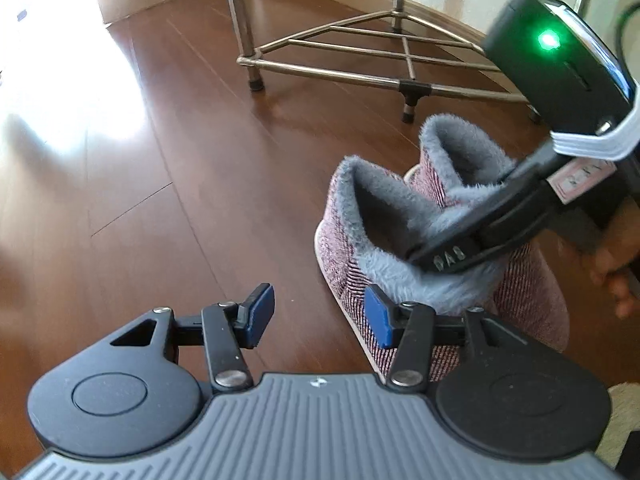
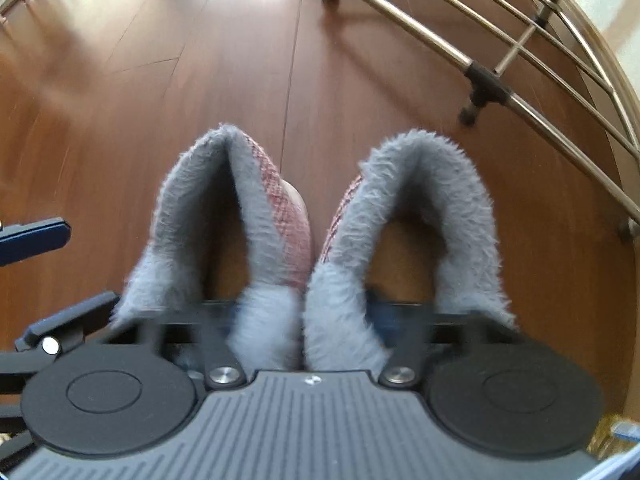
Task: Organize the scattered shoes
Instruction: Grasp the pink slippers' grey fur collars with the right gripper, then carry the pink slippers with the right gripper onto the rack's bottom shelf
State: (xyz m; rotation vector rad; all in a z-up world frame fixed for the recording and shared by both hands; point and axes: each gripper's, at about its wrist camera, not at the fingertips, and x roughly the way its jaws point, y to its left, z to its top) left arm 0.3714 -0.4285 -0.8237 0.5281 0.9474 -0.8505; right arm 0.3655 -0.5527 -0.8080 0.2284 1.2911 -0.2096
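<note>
A dark reddish-brown wooden plank floor [image 1: 192, 152] is spreading out beneath both grippers, glaring white with light ahead and to the left of the left gripper [image 1: 320, 316]. A chrome tubular metal rack [image 1: 360, 52] on black rubber feet is standing ahead of both grippers, just beyond the shoes and apart from them.

A pair of pink woven slippers with fluffy grey lining [image 1: 420, 240] is sitting side by side on the floor, just right of the left gripper, the two touching each other. Their long axes are running parallel, away from the right gripper [image 2: 304, 320] toward the rack, openings facing up.

The right gripper is reaching in from above, one finger inside each slipper, squeezing the two inner collars together between them. The left gripper is hovering with its blue-padded fingers [image 1: 262, 304] apart and holding nothing, its right finger in front of the nearer slipper's side; contact is unclear.
</note>
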